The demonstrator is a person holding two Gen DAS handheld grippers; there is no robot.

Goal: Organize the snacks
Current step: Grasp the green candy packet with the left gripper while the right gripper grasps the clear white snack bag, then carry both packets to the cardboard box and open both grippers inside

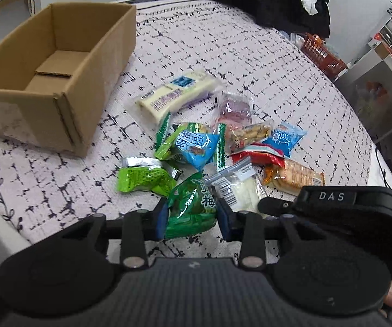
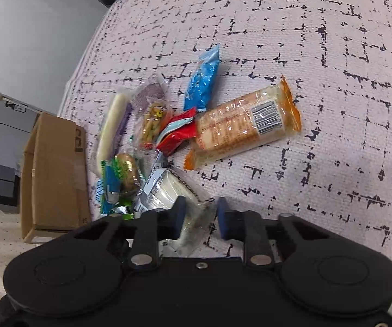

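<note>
Pick-up step: left gripper point(image 1: 190, 218) jaws pinch the green plum packet point(image 1: 192, 212), right gripper point(image 2: 200, 219) jaws pinch the clear white-snack packet point(image 2: 168, 190) on the bench; next, carry both to the empty cardboard box point(image 1: 68, 54)

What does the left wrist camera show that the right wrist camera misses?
Only the left wrist view shows the inside of the cardboard box, the green plum packet held in the left gripper, and an orange basket. Only the right wrist view shows the right gripper closed on a clear packet. Both show the cracker pack and patterned cloth.
</note>
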